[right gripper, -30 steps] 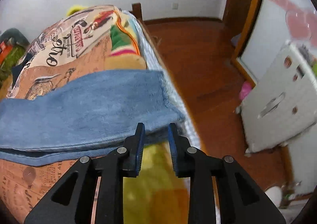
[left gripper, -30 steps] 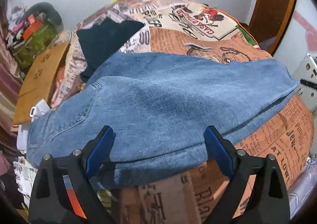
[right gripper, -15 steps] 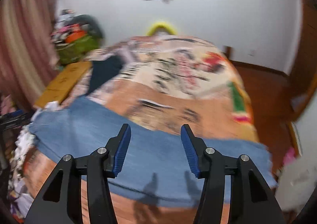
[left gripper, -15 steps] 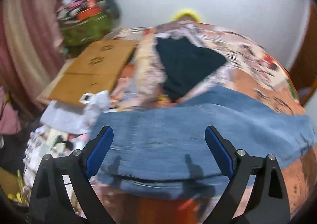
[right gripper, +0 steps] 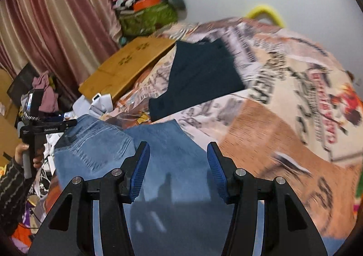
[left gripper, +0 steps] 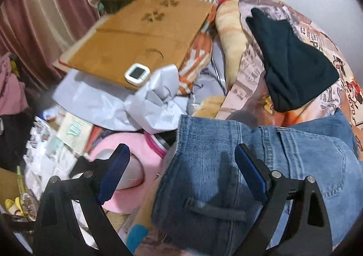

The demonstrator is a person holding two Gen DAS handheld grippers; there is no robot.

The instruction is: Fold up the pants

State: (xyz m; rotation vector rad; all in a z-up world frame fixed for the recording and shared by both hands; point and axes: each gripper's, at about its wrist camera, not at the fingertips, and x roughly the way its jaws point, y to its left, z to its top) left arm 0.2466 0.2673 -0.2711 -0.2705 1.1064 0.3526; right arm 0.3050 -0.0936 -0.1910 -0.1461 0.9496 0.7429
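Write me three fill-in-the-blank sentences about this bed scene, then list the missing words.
1. The blue denim jeans lie on a printed ____.
2. The folded dark garment lies beyond the jeans and is ____ from them.
3. The small white digital clock rests on a flat ____ board.

Missing words: bedspread; apart; wooden
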